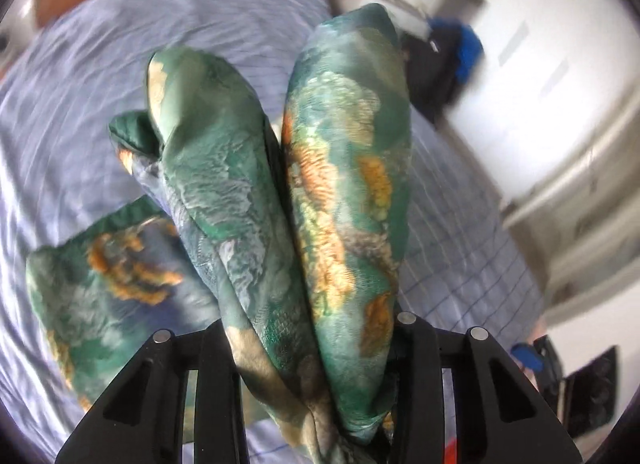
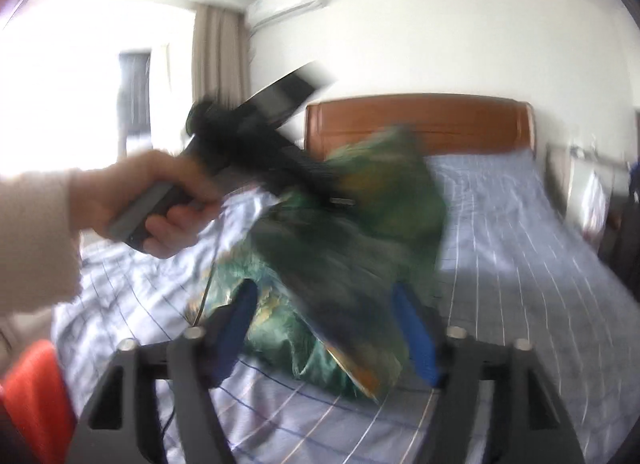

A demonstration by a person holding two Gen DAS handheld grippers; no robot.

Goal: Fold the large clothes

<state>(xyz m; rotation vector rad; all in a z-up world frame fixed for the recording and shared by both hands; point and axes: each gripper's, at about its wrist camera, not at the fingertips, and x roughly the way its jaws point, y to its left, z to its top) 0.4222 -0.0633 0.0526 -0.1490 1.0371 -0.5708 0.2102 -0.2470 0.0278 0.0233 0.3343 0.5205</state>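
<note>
A green cloth with orange flower print (image 1: 224,192) is bunched in my left gripper (image 1: 280,136). It wraps over both fingers in two lobes and hides them, and its tail lies on the bed at the lower left. In the right wrist view a hand (image 2: 160,208) holds the left gripper (image 2: 316,184) shut on the cloth (image 2: 360,248), which hangs blurred above the bed. My right gripper (image 2: 326,320) stands open. Its blue fingers (image 2: 240,316) are on either side of the cloth's lower part without pressing it.
The bed has a pale blue striped sheet (image 2: 520,264) and a brown wooden headboard (image 2: 420,120). An orange object (image 2: 32,388) sits at the lower left. A black and blue bag (image 1: 448,52) stands by the white wall. A thin cable (image 2: 204,296) runs over the sheet.
</note>
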